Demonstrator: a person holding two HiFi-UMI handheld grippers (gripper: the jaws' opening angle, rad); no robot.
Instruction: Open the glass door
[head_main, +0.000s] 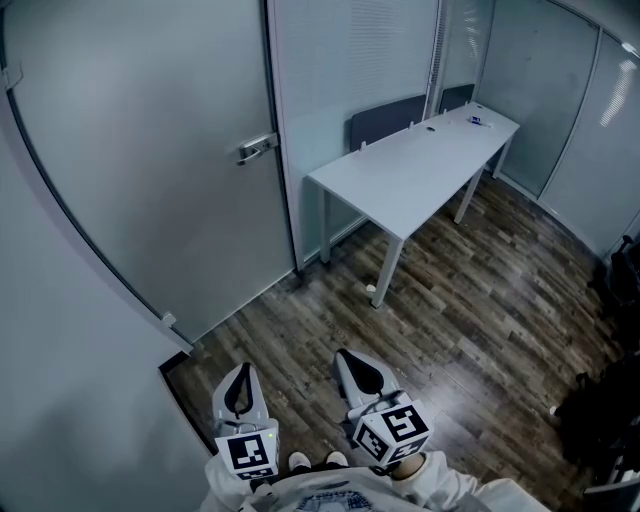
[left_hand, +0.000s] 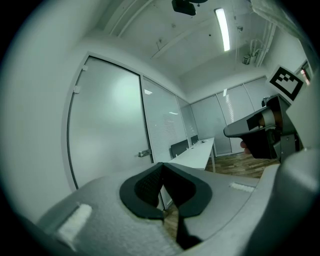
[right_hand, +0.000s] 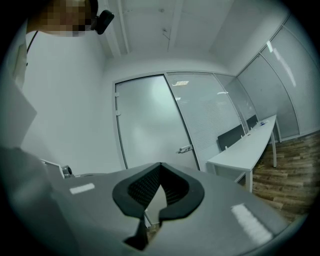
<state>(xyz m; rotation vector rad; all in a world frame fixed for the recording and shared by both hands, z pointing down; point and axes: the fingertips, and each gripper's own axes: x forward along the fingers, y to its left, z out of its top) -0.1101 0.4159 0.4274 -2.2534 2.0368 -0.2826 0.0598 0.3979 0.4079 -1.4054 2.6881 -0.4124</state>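
The frosted glass door (head_main: 150, 190) stands closed in its frame at the left, with a metal lever handle (head_main: 257, 149) on its right edge. Both gripper views show the same door (left_hand: 107, 125) (right_hand: 150, 120) and handle (left_hand: 144, 153) (right_hand: 185, 149) well ahead. My left gripper (head_main: 242, 370) is held low near my body, shut with nothing in it, its tips meeting (left_hand: 161, 164). Beside it my right gripper (head_main: 346, 356) is also shut and empty (right_hand: 160, 164). Both are well short of the handle. The right gripper also shows in the left gripper view (left_hand: 265, 130).
A long white table (head_main: 420, 165) stands right of the door along the frosted glass partition (head_main: 350, 60), with dark chairs (head_main: 385, 122) behind it. Dark wood floor (head_main: 470, 320) lies between me and the table. Black objects (head_main: 600, 420) sit at the right edge.
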